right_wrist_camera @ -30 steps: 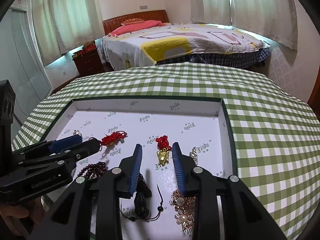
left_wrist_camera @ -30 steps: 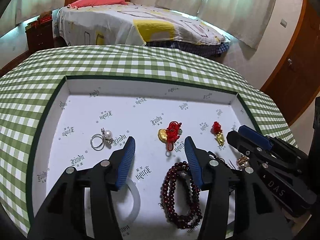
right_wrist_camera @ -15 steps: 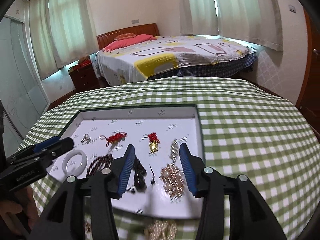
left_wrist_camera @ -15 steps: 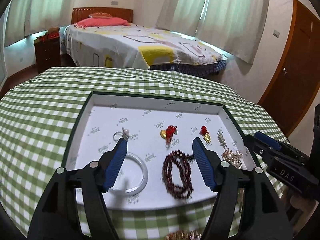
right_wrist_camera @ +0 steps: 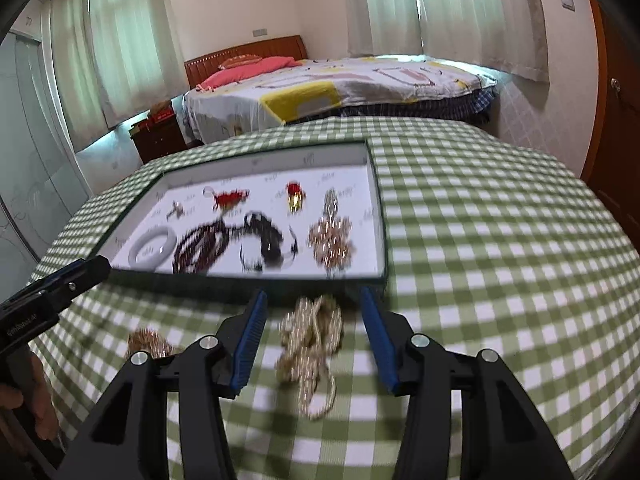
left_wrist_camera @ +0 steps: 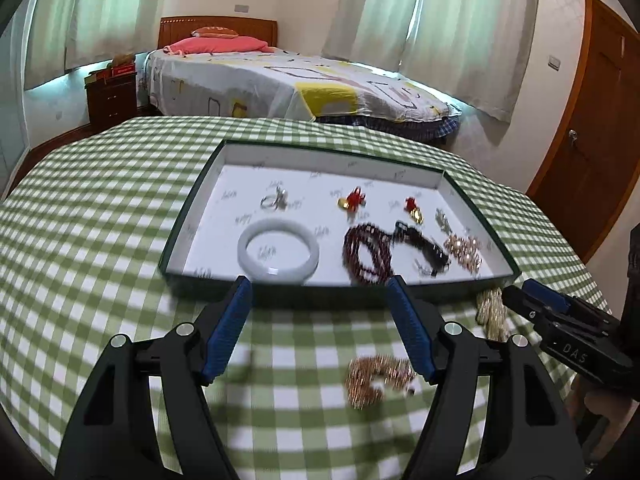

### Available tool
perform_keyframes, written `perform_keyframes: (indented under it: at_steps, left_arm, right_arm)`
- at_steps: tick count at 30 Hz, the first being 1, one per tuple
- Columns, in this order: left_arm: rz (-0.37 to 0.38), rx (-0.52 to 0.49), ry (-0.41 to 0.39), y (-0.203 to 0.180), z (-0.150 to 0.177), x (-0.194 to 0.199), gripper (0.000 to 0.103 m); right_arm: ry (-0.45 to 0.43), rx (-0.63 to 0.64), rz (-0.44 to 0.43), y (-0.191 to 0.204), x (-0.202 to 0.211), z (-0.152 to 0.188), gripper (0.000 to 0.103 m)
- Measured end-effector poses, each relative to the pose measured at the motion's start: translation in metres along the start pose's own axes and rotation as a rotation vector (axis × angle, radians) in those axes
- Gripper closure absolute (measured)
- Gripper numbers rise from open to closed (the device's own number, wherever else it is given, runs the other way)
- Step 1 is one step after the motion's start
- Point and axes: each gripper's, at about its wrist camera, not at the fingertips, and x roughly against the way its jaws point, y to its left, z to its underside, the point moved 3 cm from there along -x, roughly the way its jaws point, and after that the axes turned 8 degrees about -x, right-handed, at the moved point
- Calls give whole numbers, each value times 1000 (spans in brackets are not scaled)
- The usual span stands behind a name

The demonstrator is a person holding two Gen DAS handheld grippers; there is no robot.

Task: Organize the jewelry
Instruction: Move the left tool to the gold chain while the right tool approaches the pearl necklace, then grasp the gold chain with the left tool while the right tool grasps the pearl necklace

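The tray (left_wrist_camera: 188,236) on the table (left_wrist_camera: 100,208) already holds a white bangle (left_wrist_camera: 278,249), dark bead strands (left_wrist_camera: 366,252), red charms and a ring. Two gold pieces remain outside at its six o'clock edge: a gold chain (right_wrist_camera: 310,340) and a smaller gold cluster (left_wrist_camera: 376,376). The left gripper (left_wrist_camera: 318,328) and right gripper (right_wrist_camera: 314,340) have just been opening; both sets of fingers stand apart, gripping nothing.
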Motion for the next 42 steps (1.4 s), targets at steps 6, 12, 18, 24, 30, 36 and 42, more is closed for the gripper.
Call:
perform_keyframes:
  at_steps: [6, 12, 18, 24, 30, 36, 42]
  left_arm:
    - [-20, 2, 2, 3, 15, 1, 34]
    - [-20, 9, 7, 3, 20, 0, 34]
    - [-13, 13, 23, 1, 28, -3, 34]
    - [-5, 2, 32, -6, 31, -4, 34]
    - [33, -27, 43, -23, 35, -5, 34]
    - [58, -62, 68, -40, 37, -9, 34]
    - [67, -77, 97, -50, 41, -16, 34]
  right_arm:
    - [7, 18, 0, 6, -6, 13, 54]
    - [13, 21, 13, 7, -12, 16, 54]
    - [58, 28, 26, 7, -19, 21, 54]
    - [39, 101, 58, 15, -17, 28, 75]
    - [28, 94, 31, 15, -11, 32, 87]
    - [10, 75, 7, 12, -3, 31, 90]
    - [0, 51, -7, 6, 1, 34, 90]
